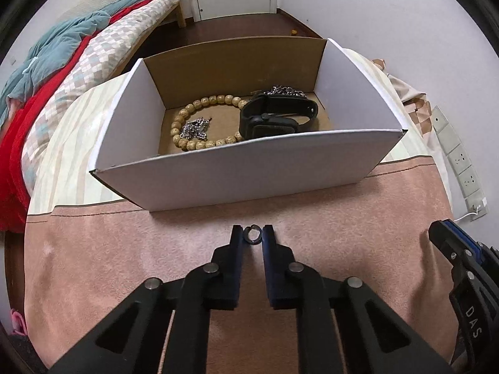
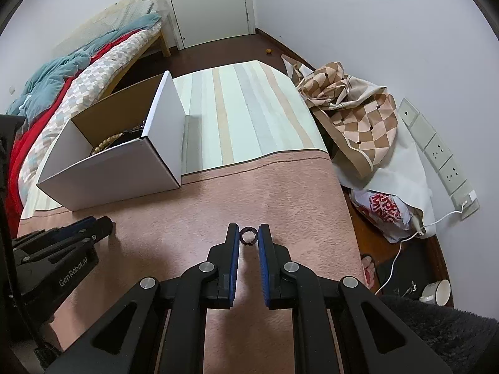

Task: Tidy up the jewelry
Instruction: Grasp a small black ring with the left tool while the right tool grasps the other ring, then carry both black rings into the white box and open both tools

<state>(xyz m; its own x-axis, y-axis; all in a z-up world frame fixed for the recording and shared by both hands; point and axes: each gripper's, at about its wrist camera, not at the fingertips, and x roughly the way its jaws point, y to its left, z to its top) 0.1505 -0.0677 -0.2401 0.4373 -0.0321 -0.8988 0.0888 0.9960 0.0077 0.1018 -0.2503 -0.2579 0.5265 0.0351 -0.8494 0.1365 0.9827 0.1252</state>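
Note:
My left gripper (image 1: 252, 234) is shut on a small silver ring (image 1: 253, 234), held at the fingertips just above the pink cloth, in front of the white cardboard box (image 1: 237, 174). Inside the box lie a wooden bead bracelet (image 1: 199, 121), a silver chain (image 1: 195, 129), a black watch (image 1: 274, 118) and a dark chain (image 1: 285, 91). My right gripper (image 2: 248, 236) is shut on a small dark ring (image 2: 248, 236) over the pink cloth, right of the box (image 2: 124, 168). The left gripper shows in the right wrist view (image 2: 90, 227).
The box stands on a striped cloth (image 2: 243, 115) joined to the pink cloth (image 2: 265, 193). A bed with quilts (image 2: 62, 78) lies to the left. Checked fabric (image 2: 349, 115), a plastic bag (image 2: 383, 208), wall sockets (image 2: 436, 152) and a mug (image 2: 436, 291) are on the right.

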